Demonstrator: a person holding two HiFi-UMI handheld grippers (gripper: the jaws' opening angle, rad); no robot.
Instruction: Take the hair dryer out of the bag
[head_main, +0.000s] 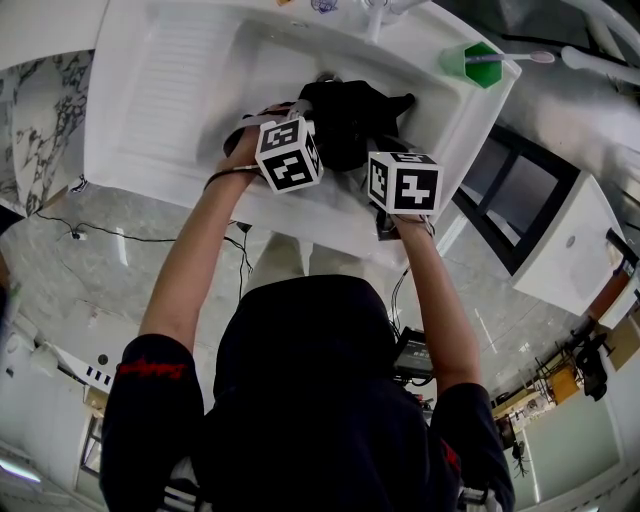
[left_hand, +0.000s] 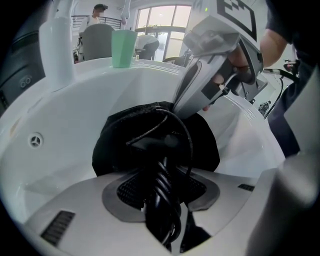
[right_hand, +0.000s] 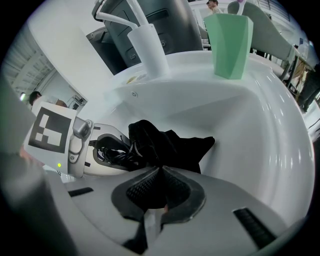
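In the sink, my right gripper pinches the bag; my left gripper clasps the coiled cord. The hair dryer seems hidden inside the bag. I'd draw the cord out gently, bag anchored.

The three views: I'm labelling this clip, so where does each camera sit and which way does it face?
Head view: on the person's head, steeply down at the sink; dark hood and forearms show.
Left gripper view: on the left gripper, along jaws closed on a coiled cord, toward the black bag; the right gripper shows.
Right gripper view: on the right gripper, jaws pinching the bag; the left gripper shows.
Shared: both gripper views show bag and green cup.
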